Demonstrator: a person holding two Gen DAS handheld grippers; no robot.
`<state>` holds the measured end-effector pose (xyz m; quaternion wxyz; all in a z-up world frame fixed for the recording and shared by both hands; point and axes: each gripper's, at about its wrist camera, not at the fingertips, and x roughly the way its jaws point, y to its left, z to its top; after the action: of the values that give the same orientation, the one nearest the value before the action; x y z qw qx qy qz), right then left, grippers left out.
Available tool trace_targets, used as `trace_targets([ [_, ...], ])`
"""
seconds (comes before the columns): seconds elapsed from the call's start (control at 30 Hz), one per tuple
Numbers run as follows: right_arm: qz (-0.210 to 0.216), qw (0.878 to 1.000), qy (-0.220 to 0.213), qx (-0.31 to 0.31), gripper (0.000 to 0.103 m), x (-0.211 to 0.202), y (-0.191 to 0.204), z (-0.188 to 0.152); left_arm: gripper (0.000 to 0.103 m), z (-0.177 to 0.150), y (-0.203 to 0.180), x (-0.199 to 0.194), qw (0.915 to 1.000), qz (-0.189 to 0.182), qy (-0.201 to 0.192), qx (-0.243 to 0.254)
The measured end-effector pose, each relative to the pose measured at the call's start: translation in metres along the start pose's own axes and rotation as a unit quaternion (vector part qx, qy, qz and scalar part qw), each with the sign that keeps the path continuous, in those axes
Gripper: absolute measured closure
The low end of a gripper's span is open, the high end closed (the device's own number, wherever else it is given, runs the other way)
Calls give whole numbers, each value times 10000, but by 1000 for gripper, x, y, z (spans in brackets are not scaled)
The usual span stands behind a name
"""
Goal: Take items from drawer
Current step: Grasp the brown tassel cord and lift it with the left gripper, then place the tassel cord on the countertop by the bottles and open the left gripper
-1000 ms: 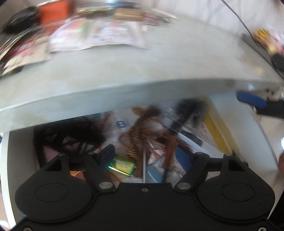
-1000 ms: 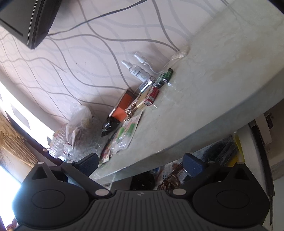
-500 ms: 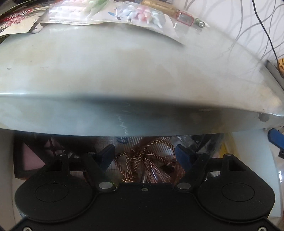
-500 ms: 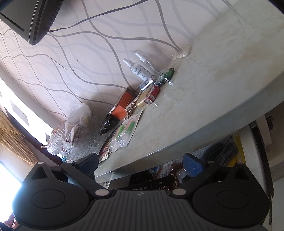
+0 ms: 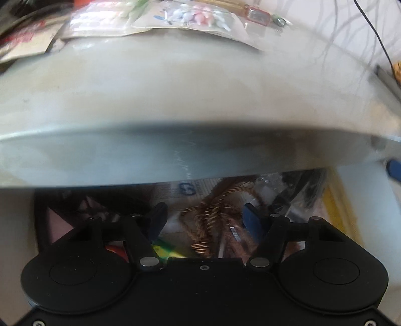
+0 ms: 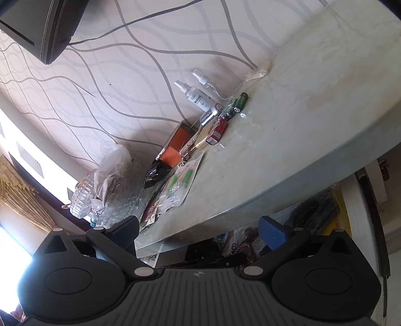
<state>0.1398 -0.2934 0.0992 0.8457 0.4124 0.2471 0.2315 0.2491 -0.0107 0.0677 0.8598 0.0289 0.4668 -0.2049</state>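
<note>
The drawer (image 5: 356,200) stands pulled out under the grey table top (image 5: 175,100), packed with clutter. A gold-brown twisted cord (image 5: 213,215) lies in its middle. My left gripper (image 5: 205,218) points down into the drawer, the cord lying between its fingers; the jaws are closing and the pads stand clear of it. A yellow-green item (image 5: 163,250) lies under the left finger. My right gripper (image 6: 199,232) hangs open and empty in front of the table edge (image 6: 275,193), over the drawer (image 6: 351,213).
Packets (image 5: 190,17) and a red lighter (image 5: 258,15) lie at the back of the table top. Spray bottles (image 6: 198,96), batteries (image 6: 239,101), an orange box (image 6: 175,148) and plastic bags (image 6: 110,180) line the wall. A black box (image 5: 57,225) fills the drawer's left.
The left gripper has swung over the cord and dipped toward the drawer, and its fingers have drawn slightly closer together. The right gripper has kept still.
</note>
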Motion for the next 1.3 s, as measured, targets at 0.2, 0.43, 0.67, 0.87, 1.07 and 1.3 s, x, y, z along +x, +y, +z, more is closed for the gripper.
trace_targets([
  [0.2, 11, 10000, -30, 23, 0, 0, 0, -1, 60, -1, 4, -1, 10000, -10, 32, -13],
  [0.43, 48, 9999, -64, 78, 0, -2, -2, 0, 93, -5, 0, -8, 9982, -527, 272, 116],
  [0.67, 85, 9998, -97, 134, 0, -3, -4, 0, 94, -9, -5, -64, 9943, -1012, -299, 181],
  [0.87, 117, 9997, -126, 181, 0, -5, -6, 0, 93, -5, -4, -131, 9788, -1551, -1334, 107],
  [1.07, 148, 9995, -155, 229, 0, -7, -7, 0, 93, 37, -4, -165, 9692, -1340, -2066, 101],
  [1.3, 185, 9992, -188, 284, 0, -8, -9, 1, 93, 101, -31, -175, 9566, -1477, -2493, 299],
])
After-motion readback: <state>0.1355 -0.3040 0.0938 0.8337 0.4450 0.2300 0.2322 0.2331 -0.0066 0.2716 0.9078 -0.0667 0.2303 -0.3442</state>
